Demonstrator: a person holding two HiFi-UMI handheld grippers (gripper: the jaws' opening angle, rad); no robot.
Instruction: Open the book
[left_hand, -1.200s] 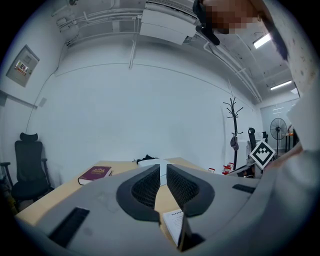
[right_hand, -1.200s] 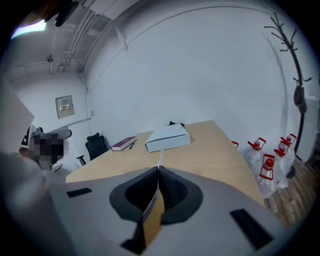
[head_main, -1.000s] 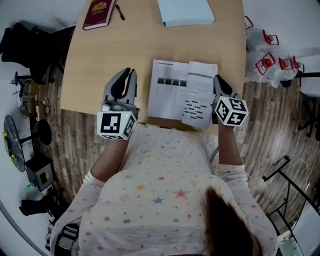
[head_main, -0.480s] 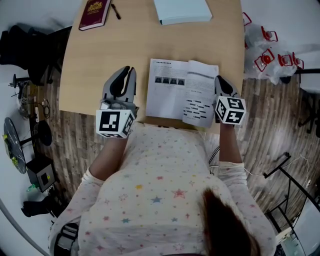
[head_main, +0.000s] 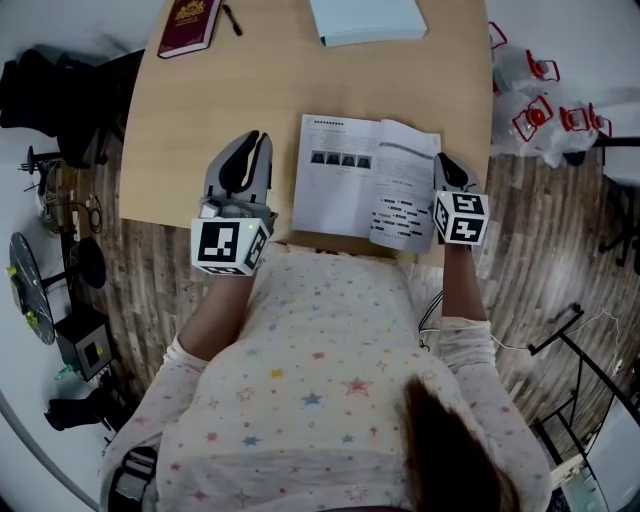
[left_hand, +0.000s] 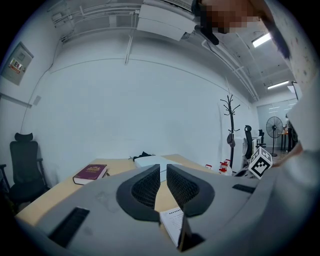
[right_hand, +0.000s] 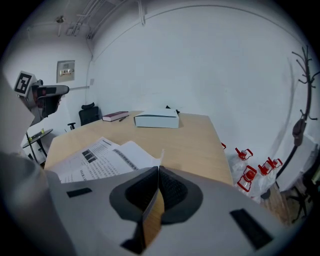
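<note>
We can read no words anywhere. The open book (head_main: 365, 190) on the desk (head_main: 200, 120) carries printed lines and a row of dark pictures, all too small to make out. The maroon book (head_main: 188, 27) bears what may be a gold crest, illegible. The wall notice (right_hand: 65, 71) is equally unreadable.

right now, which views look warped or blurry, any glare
Head view: sharp, evenly lit, floor planks bowed. Left gripper view: heavy fisheye, dark rim, ceiling light blown out. Right gripper view: same rim, coat stand curves, book in the tongs soft.
</note>
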